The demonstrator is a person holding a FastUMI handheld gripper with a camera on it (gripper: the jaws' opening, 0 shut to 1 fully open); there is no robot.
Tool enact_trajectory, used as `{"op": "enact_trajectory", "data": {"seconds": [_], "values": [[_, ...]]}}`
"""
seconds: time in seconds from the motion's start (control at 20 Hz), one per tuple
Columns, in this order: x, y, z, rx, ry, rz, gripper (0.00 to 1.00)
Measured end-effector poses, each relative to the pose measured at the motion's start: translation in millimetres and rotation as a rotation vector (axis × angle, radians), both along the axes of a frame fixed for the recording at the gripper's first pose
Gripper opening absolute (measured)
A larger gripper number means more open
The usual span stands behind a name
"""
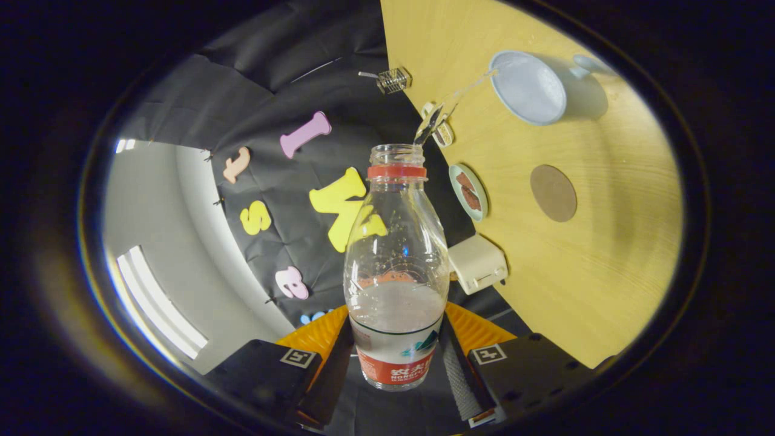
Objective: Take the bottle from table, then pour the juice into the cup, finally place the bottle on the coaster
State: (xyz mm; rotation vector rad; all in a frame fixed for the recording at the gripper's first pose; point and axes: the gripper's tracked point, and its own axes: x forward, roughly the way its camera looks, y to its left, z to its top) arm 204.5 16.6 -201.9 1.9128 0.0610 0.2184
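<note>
The handheld tool (396,357) showed two blocky housings at 7 and 5 o'clock, each bearing a square black-and-white marker tag, backed by ribbed orange panels; a ridged strip lined the inner face of the 5 o'clock finger.

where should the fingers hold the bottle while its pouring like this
Around the lower body at the label, as now: the fingers clamp the bottle from opposite sides there. The straight wall gives flat contact, and the neck stays free to stream into the cup.
</note>
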Motion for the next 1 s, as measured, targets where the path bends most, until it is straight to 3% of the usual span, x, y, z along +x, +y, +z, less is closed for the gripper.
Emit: {"op": "enact_trajectory", "data": {"seconds": [0.55,1.0], "values": [[1,-7,27,0.223,-0.041,-0.027,0.78],[1,-13,32,0.221,-0.061,-0.021,0.78]]}}
